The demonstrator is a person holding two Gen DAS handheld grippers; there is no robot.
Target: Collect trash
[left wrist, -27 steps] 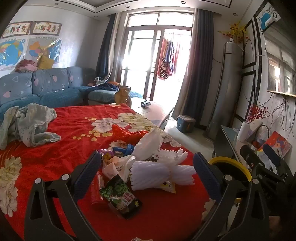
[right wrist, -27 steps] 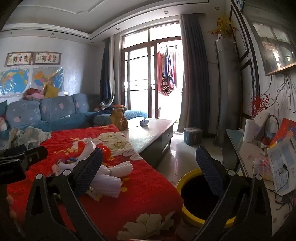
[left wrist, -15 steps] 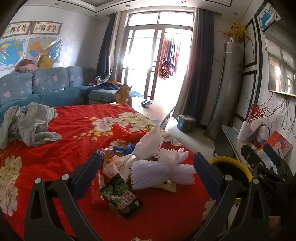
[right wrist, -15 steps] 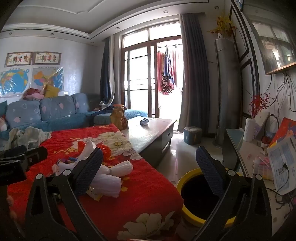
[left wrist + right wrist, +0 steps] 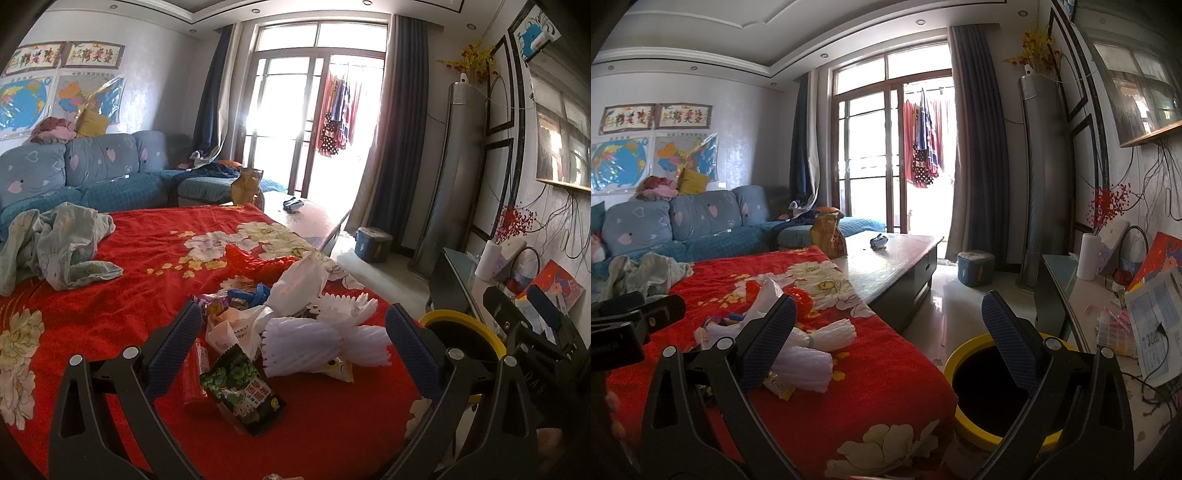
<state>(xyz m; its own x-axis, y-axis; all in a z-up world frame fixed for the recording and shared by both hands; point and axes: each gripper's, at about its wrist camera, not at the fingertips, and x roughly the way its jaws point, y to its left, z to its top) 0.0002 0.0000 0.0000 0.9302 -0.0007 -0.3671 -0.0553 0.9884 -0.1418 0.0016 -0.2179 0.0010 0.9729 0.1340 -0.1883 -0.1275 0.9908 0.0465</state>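
A pile of trash lies on the red flowered cloth (image 5: 129,302): a green snack packet (image 5: 242,387), white foam fruit nets (image 5: 306,343), a white plastic bag (image 5: 299,280), a red wrapper (image 5: 194,369) and a red net (image 5: 258,262). My left gripper (image 5: 293,343) is open and empty, just above and before the pile. My right gripper (image 5: 890,343) is open and empty, to the right of the pile, above the cloth's edge. The foam nets (image 5: 812,354) show beside its left finger. A yellow-rimmed bin (image 5: 990,387) stands on the floor below it; it also shows in the left wrist view (image 5: 461,328).
A crumpled grey-green garment (image 5: 55,243) lies on the cloth at the left. A dark coffee table (image 5: 886,266) with a brown paper bag (image 5: 827,236) stands behind. A blue sofa (image 5: 92,177) is at the back left. A cluttered side table (image 5: 1108,325) is at the right.
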